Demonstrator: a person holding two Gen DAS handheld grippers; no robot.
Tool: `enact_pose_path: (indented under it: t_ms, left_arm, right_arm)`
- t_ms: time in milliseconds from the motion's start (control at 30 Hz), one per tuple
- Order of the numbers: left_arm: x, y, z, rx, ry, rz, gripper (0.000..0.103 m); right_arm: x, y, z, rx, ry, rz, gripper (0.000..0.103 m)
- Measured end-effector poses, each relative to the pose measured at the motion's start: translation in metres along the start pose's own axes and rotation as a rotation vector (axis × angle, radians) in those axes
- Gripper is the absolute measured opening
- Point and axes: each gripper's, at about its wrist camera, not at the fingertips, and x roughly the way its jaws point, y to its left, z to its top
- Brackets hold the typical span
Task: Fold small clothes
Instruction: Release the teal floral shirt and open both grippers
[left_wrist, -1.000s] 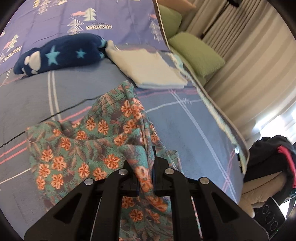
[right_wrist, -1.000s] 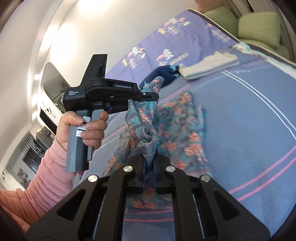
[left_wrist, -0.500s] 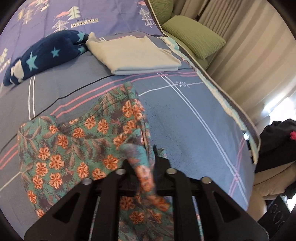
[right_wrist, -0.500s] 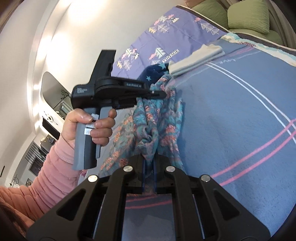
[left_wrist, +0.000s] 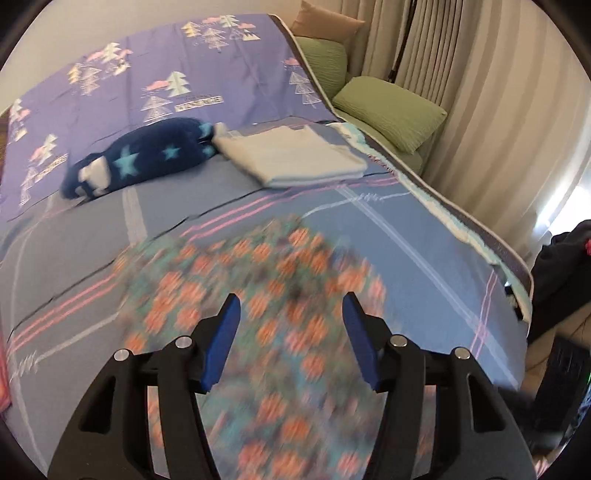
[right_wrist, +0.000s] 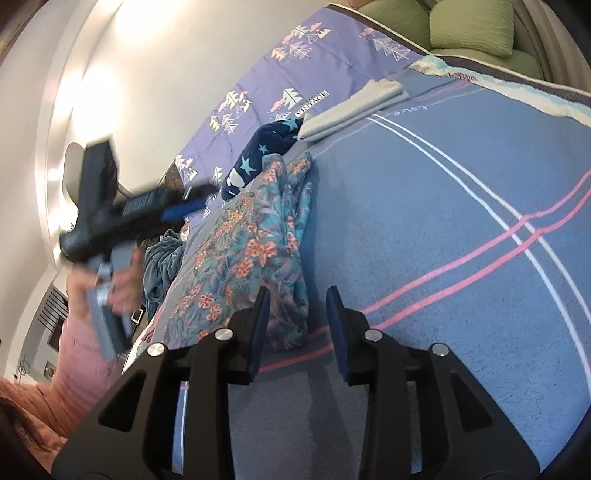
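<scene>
- While the teal garment printed with orange flowers (right_wrist: 255, 254) lies spread on the blue plaid blanket (right_wrist: 461, 206), both tools have just been opening their jaws.
- Left gripper (left_wrist: 291, 321) hovers released above the blurred cloth, nothing pinched between its blue pads (left_wrist: 221, 343).
- Right gripper (right_wrist: 297, 317) is unclenched too; the garment's near edge sits just ahead of its left pad, not pinched.
- Beyond the garment rest a navy star-patterned fleece bundle (left_wrist: 136, 162) and, touching it, a folded white cloth (left_wrist: 291, 158).
</scene>
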Motion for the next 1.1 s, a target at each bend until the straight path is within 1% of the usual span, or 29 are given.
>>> enact_pose_path:
  t_ms: [100,133,167,233,267,300,333,433,467,533,633,700,767,833,900,1000,1067,1100]
  left_arm:
    - [-0.03,0.015,-0.041,0.007,-0.026,0.085,0.068]
    - [-0.036,0.018,-0.049,0.005,-0.03,0.101,0.07]
    - [-0.047,0.023,-0.067,0.003,-0.026,0.131,0.07]
    - [-0.058,0.028,-0.087,0.011,-0.014,0.162,0.07]
    - [-0.064,0.03,-0.099,0.023,-0.006,0.181,0.071]
    - [-0.07,0.03,-0.108,0.031,-0.002,0.193,0.071]
    - [-0.075,0.031,-0.115,0.037,-0.003,0.196,0.071]
    - [-0.09,0.029,-0.138,0.042,-0.01,0.148,0.072]
    - [-0.092,0.027,-0.146,0.054,-0.017,0.124,0.072]
    - [-0.091,0.019,-0.156,0.088,-0.023,0.11,0.073]
    - [-0.074,0.011,-0.165,0.129,0.014,0.14,0.073]
    - [-0.06,0.01,-0.167,0.137,0.033,0.198,0.073]
    - [-0.053,0.014,-0.166,0.108,0.02,0.254,0.073]
    - [-0.057,0.02,-0.164,0.047,-0.001,0.222,0.073]
    - [-0.063,0.02,-0.165,0.027,-0.03,0.203,0.073]
    - [-0.065,0.018,-0.166,0.036,-0.045,0.214,0.073]
    - [-0.062,0.017,-0.165,0.023,-0.052,0.241,0.074]
    - [-0.059,0.018,-0.163,0.007,-0.051,0.262,0.078]
  right_arm:
    - [0.0,0.005,0.003,-0.011,-0.001,0.017,0.033]
    - [0.001,0.009,0.004,-0.025,0.001,0.017,0.033]
    - [0.003,0.012,0.007,-0.036,0.002,0.012,0.033]
    - [0.007,0.02,0.009,-0.067,0.001,-0.018,0.034]
    - [0.009,0.023,0.009,-0.074,0.002,-0.035,0.037]
    - [0.013,0.025,0.01,-0.083,0.006,-0.071,0.04]
    - [0.016,0.025,0.009,-0.091,0.01,-0.111,0.043]
    - [0.024,0.02,0.005,-0.094,0.033,-0.208,0.044]
    - [0.027,0.017,0.004,-0.078,0.044,-0.217,0.045]
    - [0.027,0.013,0.001,-0.043,0.047,-0.213,0.045]
    - [0.025,0.017,-0.001,-0.052,0.039,-0.237,0.047]
    - [0.025,0.021,-0.003,-0.065,0.04,-0.25,0.05]
    - [0.026,0.026,-0.006,-0.078,0.045,-0.259,0.051]
    - [0.025,0.028,-0.008,-0.086,0.047,-0.259,0.051]
    - [0.025,0.032,-0.008,-0.102,0.045,-0.261,0.052]
    - [0.025,0.036,-0.007,-0.114,0.037,-0.266,0.056]
    - [0.028,0.037,-0.007,-0.11,0.038,-0.271,0.057]
    - [0.03,0.037,-0.006,-0.104,0.041,-0.275,0.058]
